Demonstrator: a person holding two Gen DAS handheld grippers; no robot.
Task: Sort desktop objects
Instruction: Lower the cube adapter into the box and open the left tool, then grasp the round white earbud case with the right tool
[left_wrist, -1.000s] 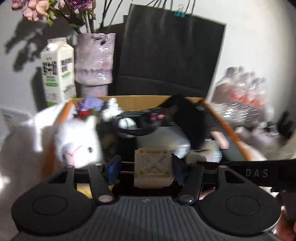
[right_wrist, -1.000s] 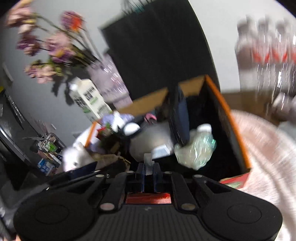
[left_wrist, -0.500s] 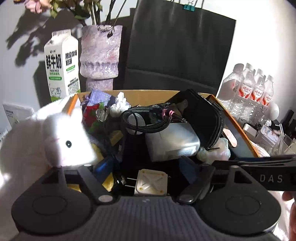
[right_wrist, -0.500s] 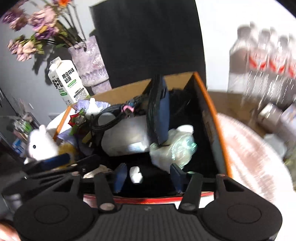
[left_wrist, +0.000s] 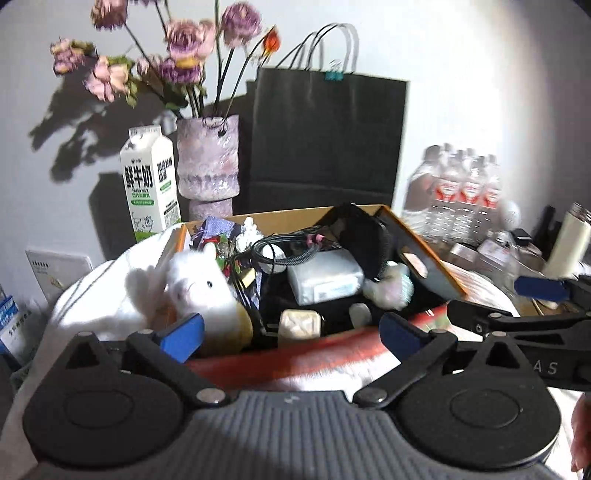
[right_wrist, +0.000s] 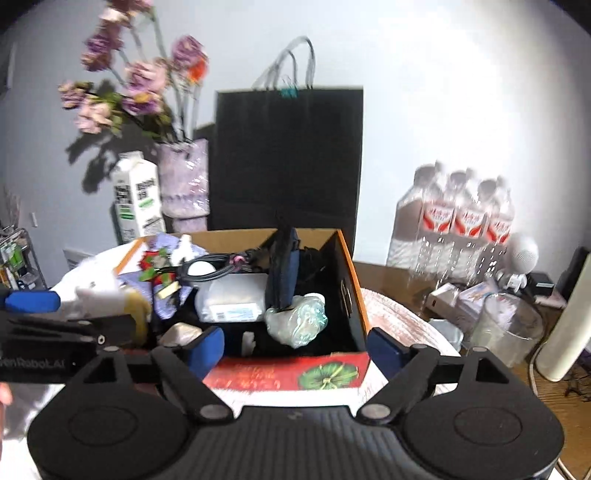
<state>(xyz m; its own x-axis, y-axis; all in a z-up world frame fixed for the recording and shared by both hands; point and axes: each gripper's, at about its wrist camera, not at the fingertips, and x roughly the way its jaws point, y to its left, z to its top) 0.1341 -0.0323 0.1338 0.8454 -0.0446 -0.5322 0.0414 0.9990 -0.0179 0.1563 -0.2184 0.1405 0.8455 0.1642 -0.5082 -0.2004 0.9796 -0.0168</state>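
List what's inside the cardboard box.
In the cardboard box: a tissue pack, coiled black cable, dark pouch, crumpled plastic, a square charger. Anything beneath them is covered.

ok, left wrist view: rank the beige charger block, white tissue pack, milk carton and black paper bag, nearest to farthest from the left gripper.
1. Beige charger block: in the box, just ahead of the open left gripper.
2. White tissue pack: mid-box, slightly right.
3. Milk carton: behind the box, left.
4. Black paper bag: behind the box, centre-right; its depth is too close to the carton's to rank firmly.
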